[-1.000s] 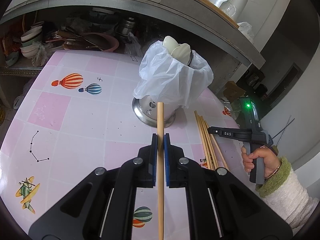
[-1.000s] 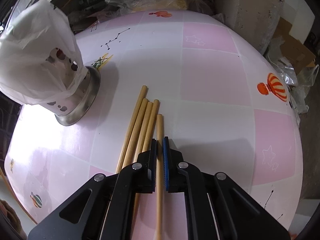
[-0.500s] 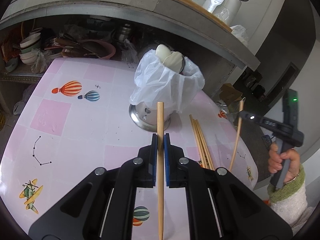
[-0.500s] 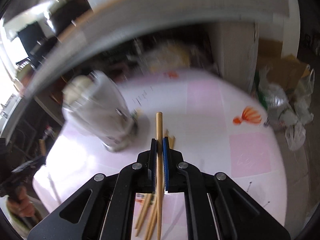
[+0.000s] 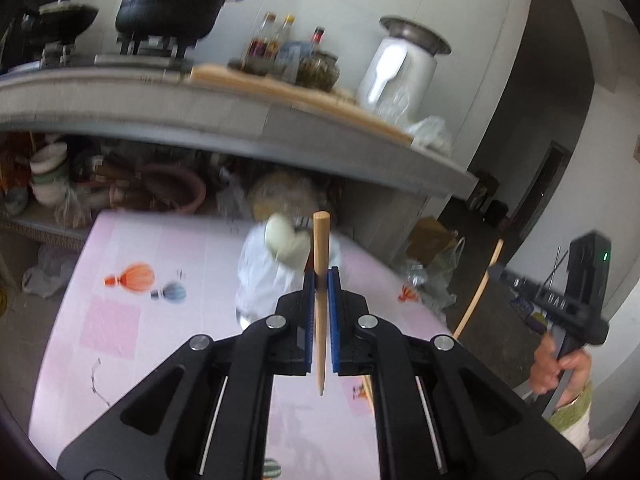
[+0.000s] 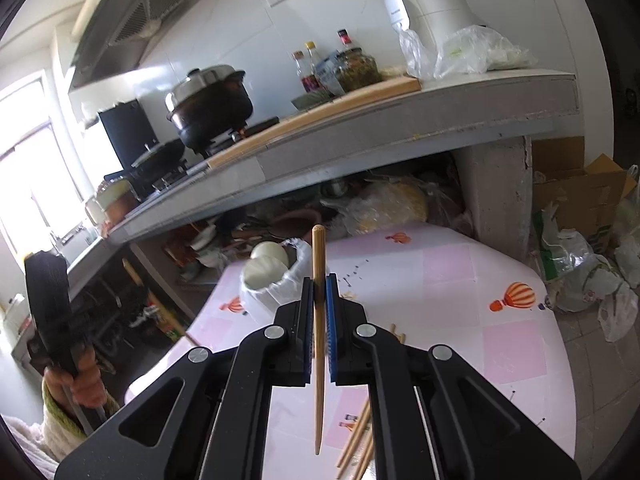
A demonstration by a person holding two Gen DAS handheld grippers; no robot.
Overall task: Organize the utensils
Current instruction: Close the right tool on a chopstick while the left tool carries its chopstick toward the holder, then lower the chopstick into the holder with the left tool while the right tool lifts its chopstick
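Each chopstick should go tip-first into the bag-lined utensil holder (image 6: pixel 276 280), one at a time so they don't clash. The left gripper (image 5: pixel 319 280) pinches one chopstick (image 5: pixel 320 300), the right gripper (image 6: pixel 319 286) another (image 6: pixel 319 312); both tilt slightly downward above the table (image 6: pixel 460 280), where spare chopsticks (image 6: pixel 356 440) lie.

Both tools up off the desk, each pinching a stick

Left tool (image 5: pixel 320 280) has its blue pads closed tight on a chopstick (image 5: pixel 320 300), angled a bit downward. Right tool (image 6: pixel 319 292) is the same, clamped on its own stick (image 6: pixel 318 320). Left hand (image 6: pixel 86 384) and right hand (image 5: pixel 560 372) are each wrapped round a handle, with knit cuffs.
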